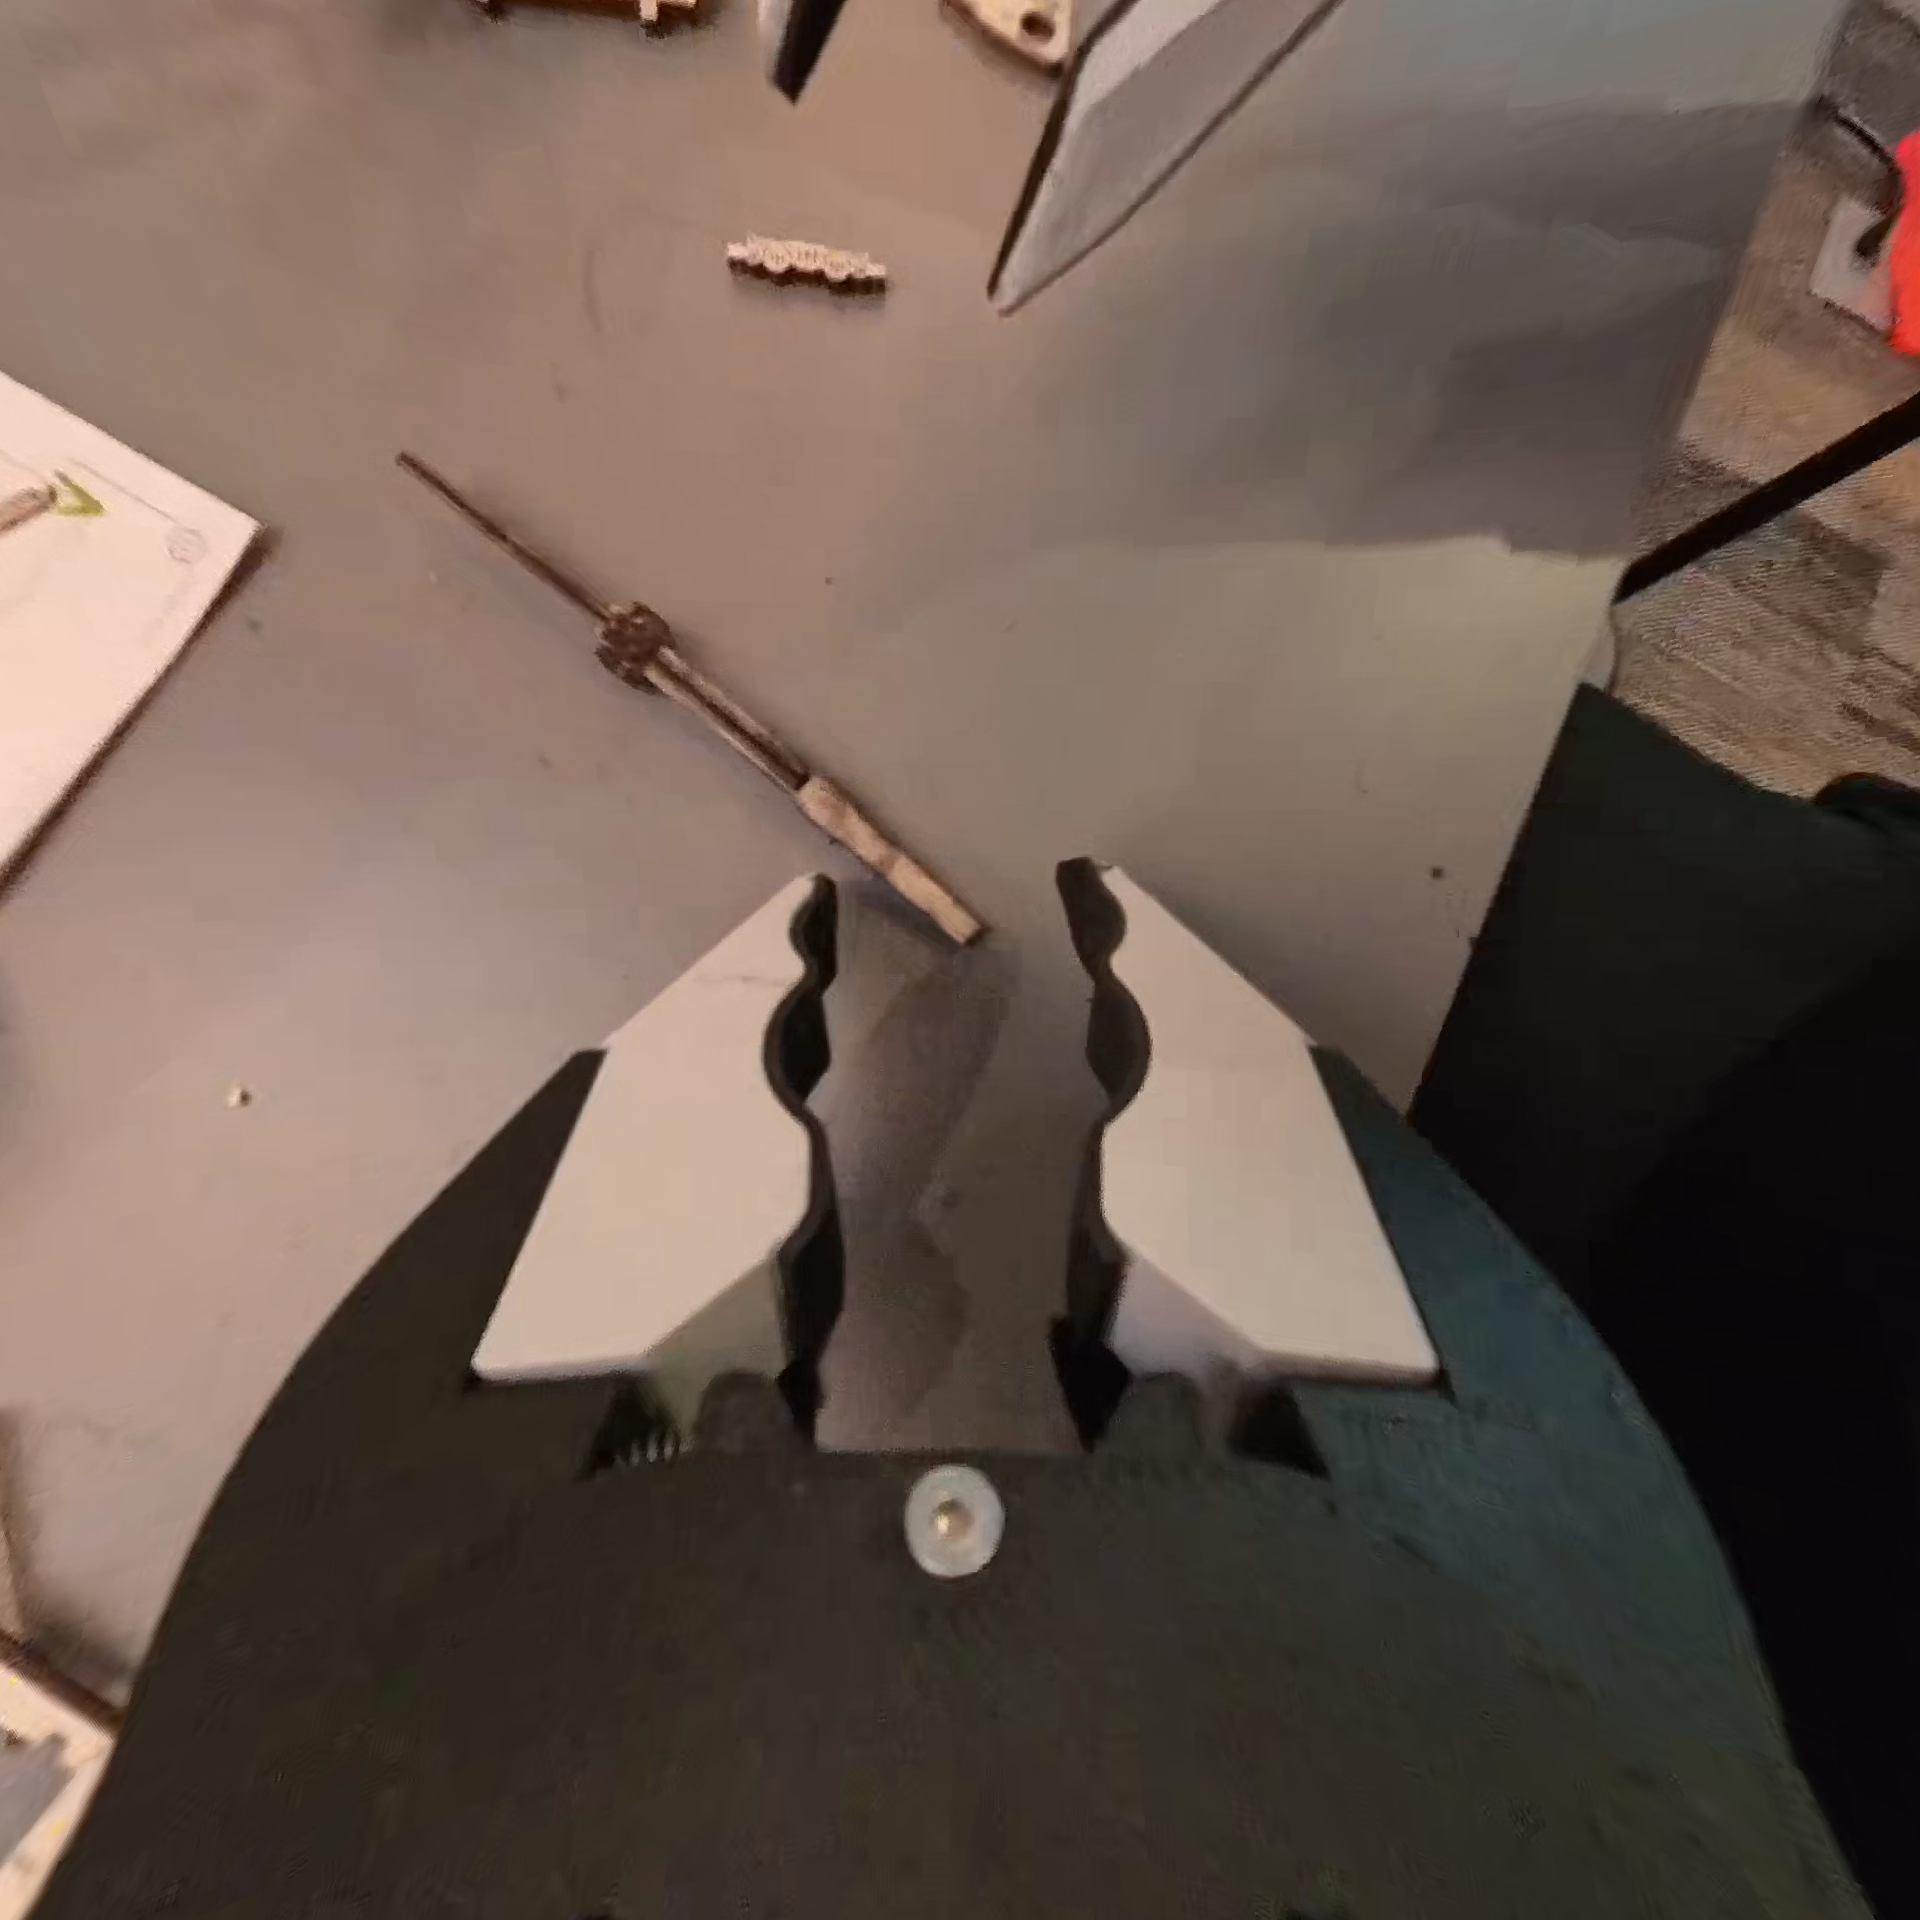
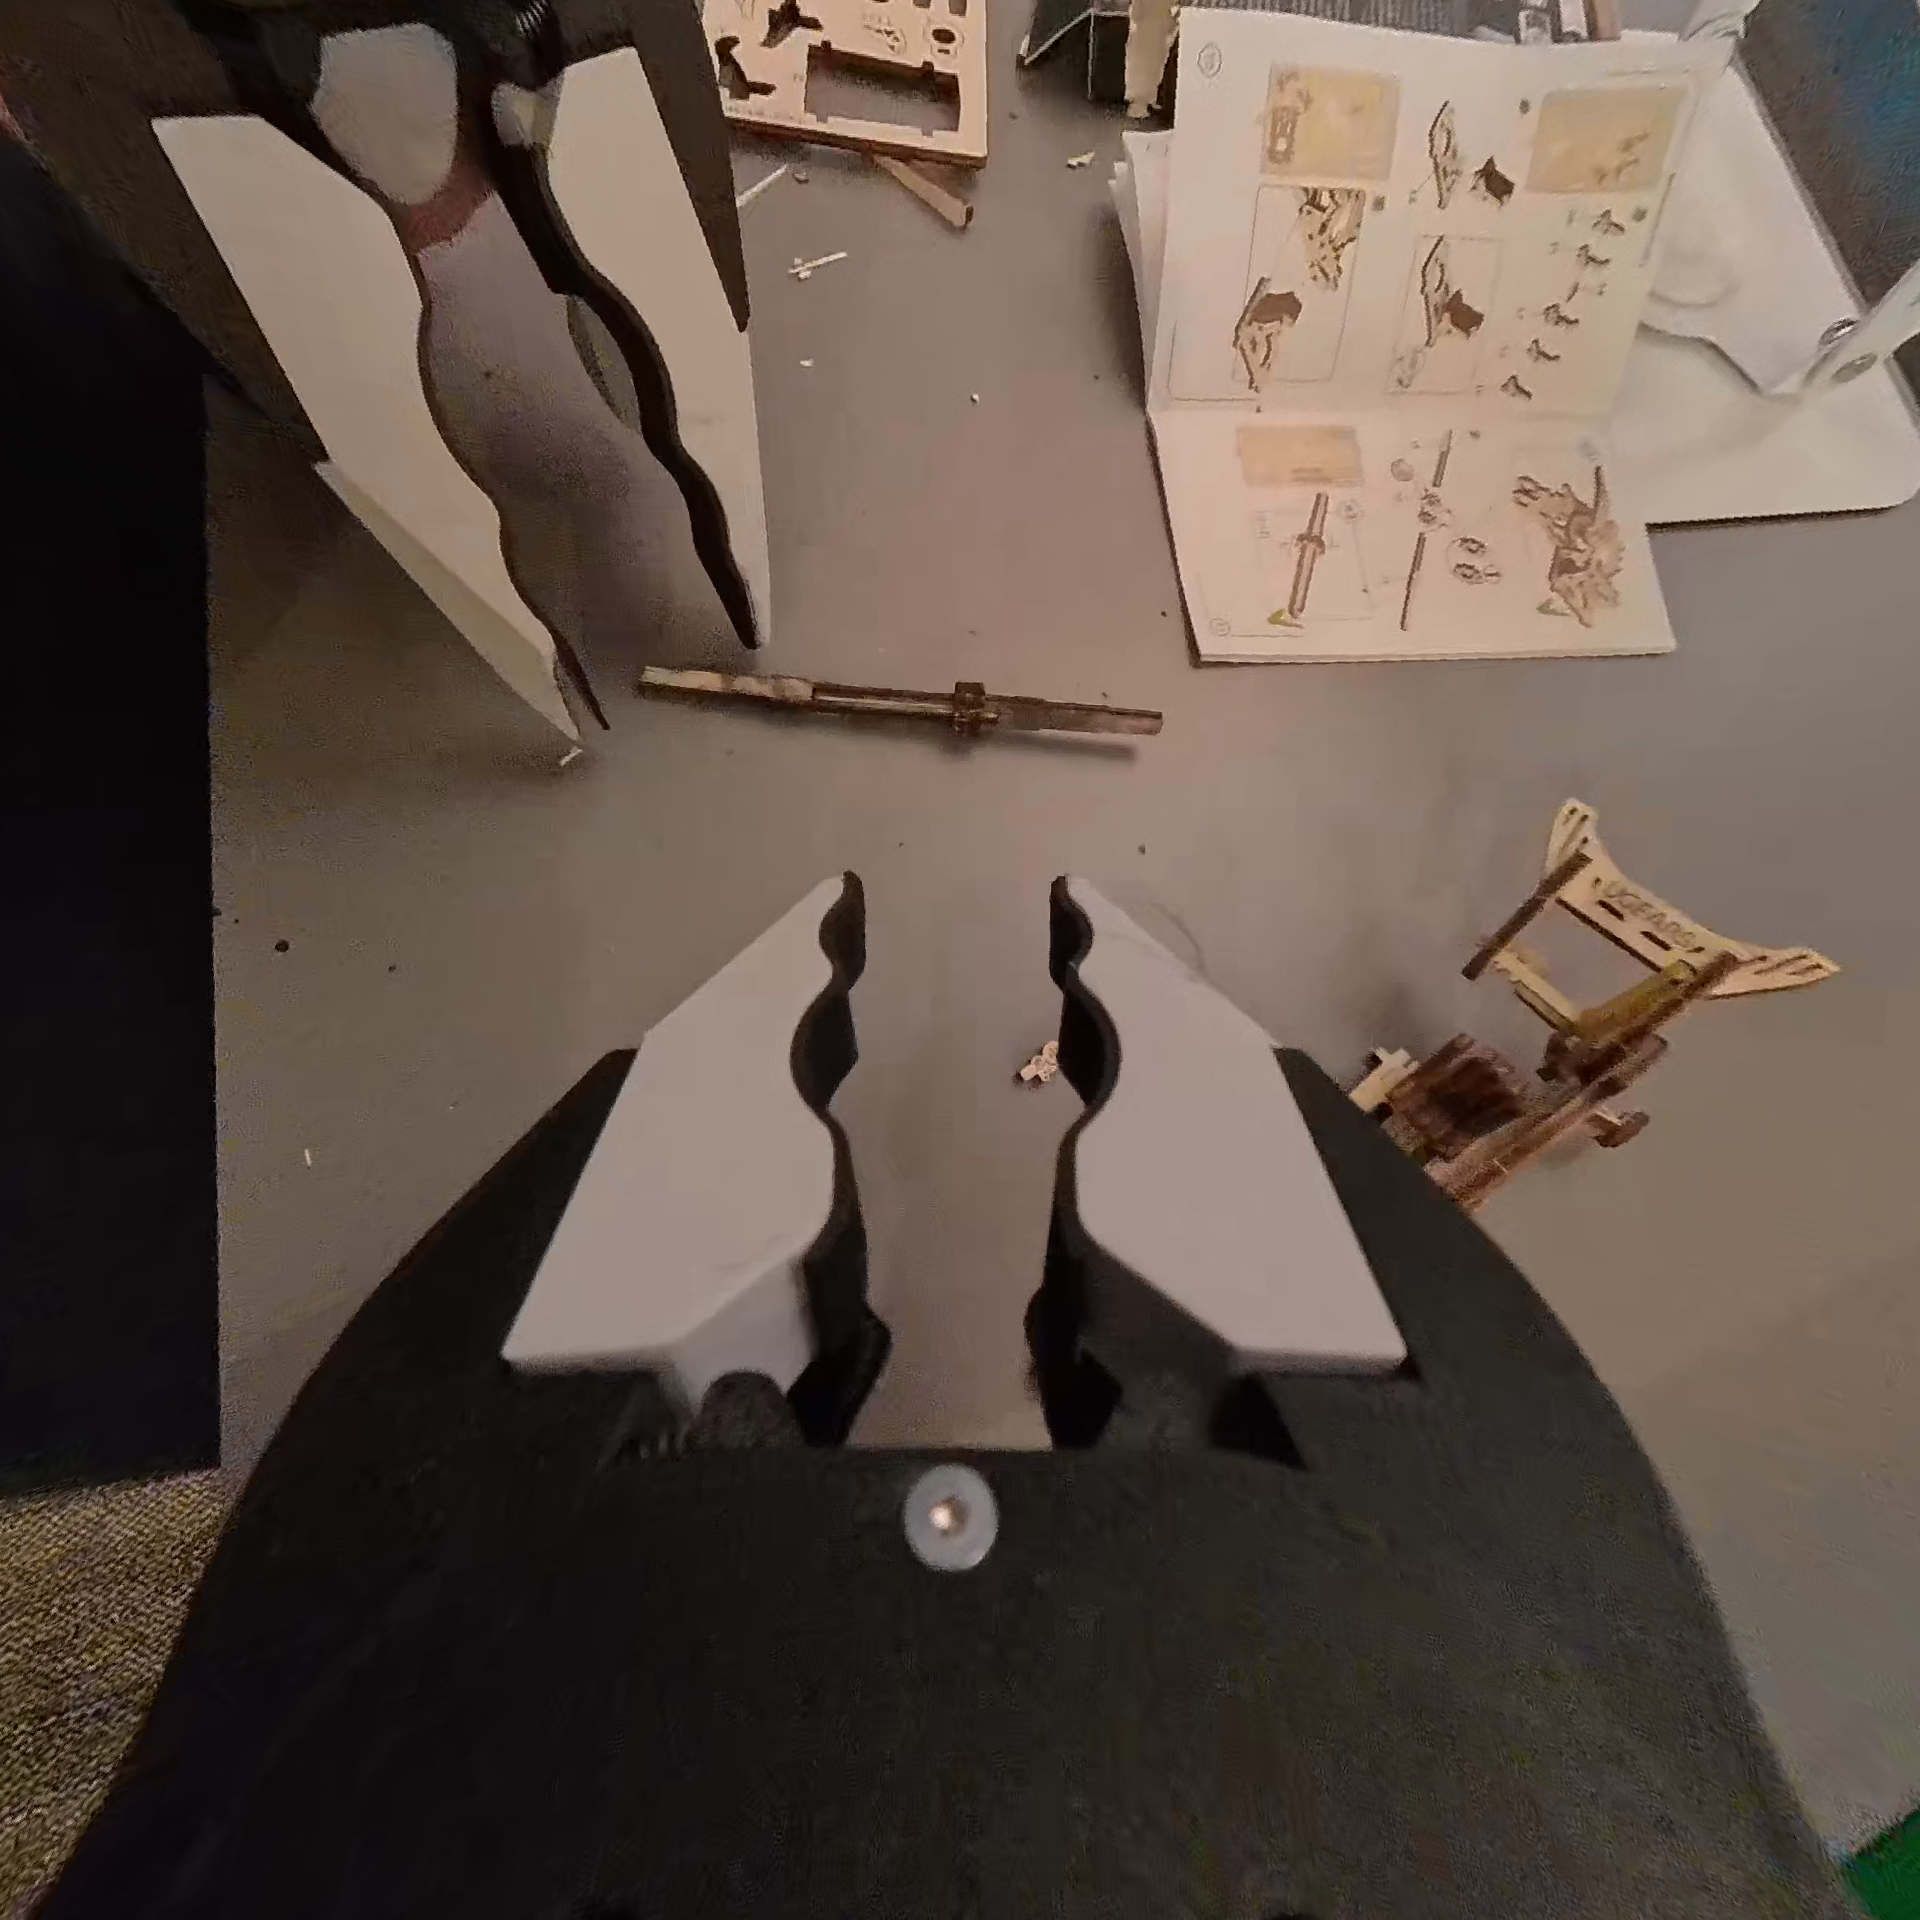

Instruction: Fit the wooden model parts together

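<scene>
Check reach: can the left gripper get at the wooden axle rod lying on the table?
Probably yes. The left gripper has its jaws open and empty, right at the near end of the wooden axle rod, which lies flat on the grey table with nothing over it. The right gripper sits clear.

Your left wrist view: close, steeply down on the grey table [image 1: 1143, 644] | right: higher, wider | shared: wooden axle [image 1: 665, 675] [image 2: 904, 712].
</scene>
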